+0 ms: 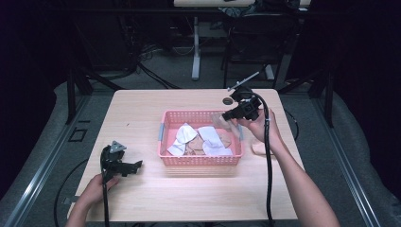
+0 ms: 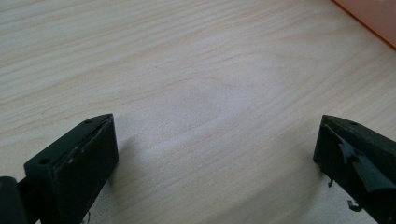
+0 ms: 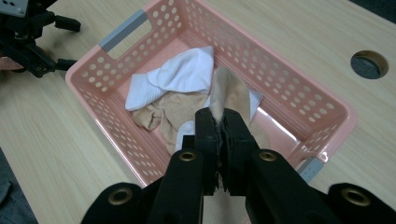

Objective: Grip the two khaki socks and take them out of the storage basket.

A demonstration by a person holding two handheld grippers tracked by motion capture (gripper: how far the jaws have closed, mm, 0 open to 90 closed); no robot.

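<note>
My right tongs (image 3: pixel 222 122) pinch one tan sock (image 3: pixel 229 93), lifted above the pink basket's (image 3: pixel 299 93) near end. My left tongs (image 2: pixel 215 154) gape wide over the bare table (image 2: pixel 187 60). Inside the basket I count two white socks (image 3: pixel 180 74) and one more tan sock (image 3: pixel 168 112).

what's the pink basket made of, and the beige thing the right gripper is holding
Pink basket: looks like moulded plastic, with smooth matte walls and regular round holes. Beige piece clamped in the right hand-held gripper: soft knit fabric, probably a sock, since it folds limply and looks slightly fuzzy.
</note>
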